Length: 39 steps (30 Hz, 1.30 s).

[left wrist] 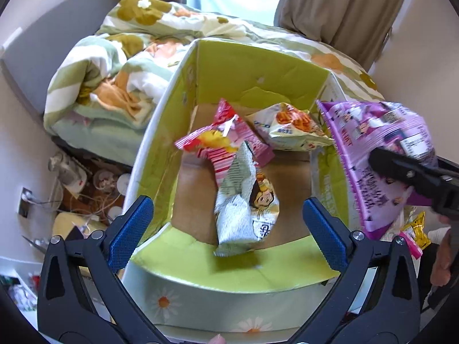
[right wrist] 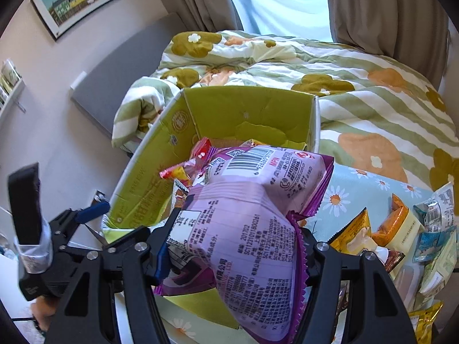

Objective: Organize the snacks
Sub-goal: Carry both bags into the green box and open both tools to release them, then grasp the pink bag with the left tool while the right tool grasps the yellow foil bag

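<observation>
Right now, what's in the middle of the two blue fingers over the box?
In the left wrist view, the silver-and-white snack bag shows between the left gripper's open fingers, inside the green box, untouched.

I see one green box (left wrist: 252, 66). I count three snack bags inside it: one pink bag (left wrist: 226, 134), one pale bag with orange on it (left wrist: 292, 129) and one white bag with a cartoon face (left wrist: 246, 200). I hold one purple bag (right wrist: 243, 229). I count at least five more snack bags (right wrist: 401, 229) lying beside the box. I have two grippers.
</observation>
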Available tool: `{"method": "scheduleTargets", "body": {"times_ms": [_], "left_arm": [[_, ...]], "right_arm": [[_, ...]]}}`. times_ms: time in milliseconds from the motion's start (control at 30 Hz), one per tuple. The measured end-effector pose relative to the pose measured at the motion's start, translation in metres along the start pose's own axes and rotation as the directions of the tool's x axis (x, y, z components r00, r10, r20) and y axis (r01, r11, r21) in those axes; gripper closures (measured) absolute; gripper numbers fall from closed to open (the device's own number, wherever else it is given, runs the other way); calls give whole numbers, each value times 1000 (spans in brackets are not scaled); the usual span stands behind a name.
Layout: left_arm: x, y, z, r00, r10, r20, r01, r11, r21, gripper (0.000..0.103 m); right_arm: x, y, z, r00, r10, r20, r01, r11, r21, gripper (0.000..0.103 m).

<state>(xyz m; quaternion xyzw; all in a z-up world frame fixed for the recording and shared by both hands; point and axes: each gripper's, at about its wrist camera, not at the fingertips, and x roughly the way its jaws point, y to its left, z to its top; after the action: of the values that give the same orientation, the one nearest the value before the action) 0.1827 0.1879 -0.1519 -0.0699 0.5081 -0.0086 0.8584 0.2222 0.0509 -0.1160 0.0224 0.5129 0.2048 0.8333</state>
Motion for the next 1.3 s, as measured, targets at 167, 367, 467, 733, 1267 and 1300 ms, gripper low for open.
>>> {"method": "scheduleTargets", "body": {"times_ms": [167,367,467,733,1267,1300], "left_arm": [[-5,12,-2,1000,13,14,-13,1000,-5,0],[-9,24,-2,1000,25,15,-24,1000,-16,0],[-9,28,-7,999,37,7,-37,999,-16,0],[-7,27,-18,1000,28,-7,-28,999,-20,0],[-76,-32,-30,994,47,103,-47,999,-6,0],[-81,-43,-32,993,37,112,-37,999,2,0]], "right_arm": [[36,9,-1,996,-62,-65,59,997,-38,40],[52,10,-6,996,-48,-71,47,999,-4,0],[46,11,-11,997,-76,-14,76,997,-15,0],[32,17,-19,994,-108,0,108,994,-35,0],[-72,4,-48,991,-43,125,51,997,-64,0],[-83,-2,-52,990,-38,134,47,997,-59,0]]}}
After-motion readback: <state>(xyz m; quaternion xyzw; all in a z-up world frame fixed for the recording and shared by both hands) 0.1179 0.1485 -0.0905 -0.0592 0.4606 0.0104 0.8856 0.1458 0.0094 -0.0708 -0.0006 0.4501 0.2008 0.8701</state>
